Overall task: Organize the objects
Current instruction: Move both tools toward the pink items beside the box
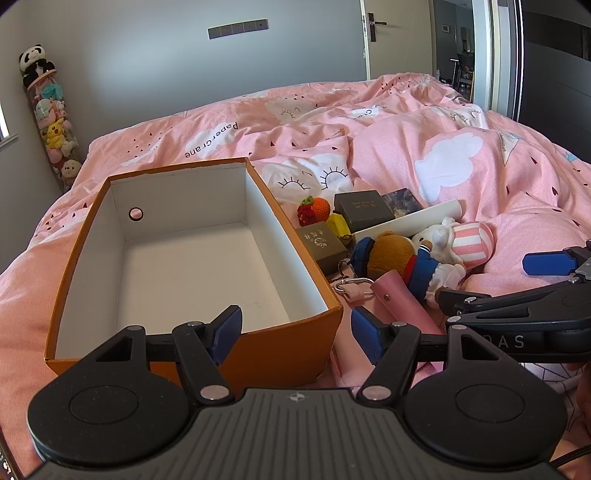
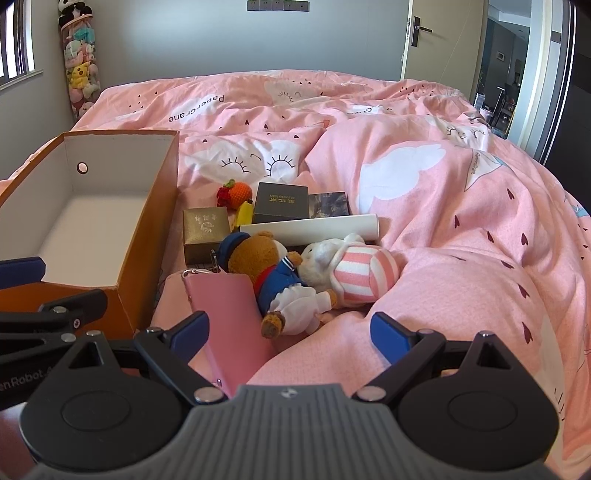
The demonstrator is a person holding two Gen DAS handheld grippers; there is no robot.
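An open orange box point(image 1: 288, 354) with a white, bare inside sits on the pink bed; it also shows in the right wrist view point(image 2: 147, 236). Right of it lies a pile: a brown bear in a blue outfit point(image 2: 266, 266), a white plush in pink stripes point(image 2: 354, 273), a pink case point(image 2: 229, 306), a gold box point(image 2: 205, 236), a dark box point(image 2: 282, 203), a crocheted orange fruit point(image 2: 236, 194) and a white tube point(image 2: 314, 227). My left gripper point(image 1: 295, 334) is open over the box's near right corner. My right gripper point(image 2: 290, 332) is open just before the bear and pink case.
The rumpled pink duvet point(image 2: 461, 221) rises in folds right of the pile. A tall tube of plush toys point(image 1: 55, 122) stands in the far left corner. A door point(image 2: 421, 33) stands open at the back right.
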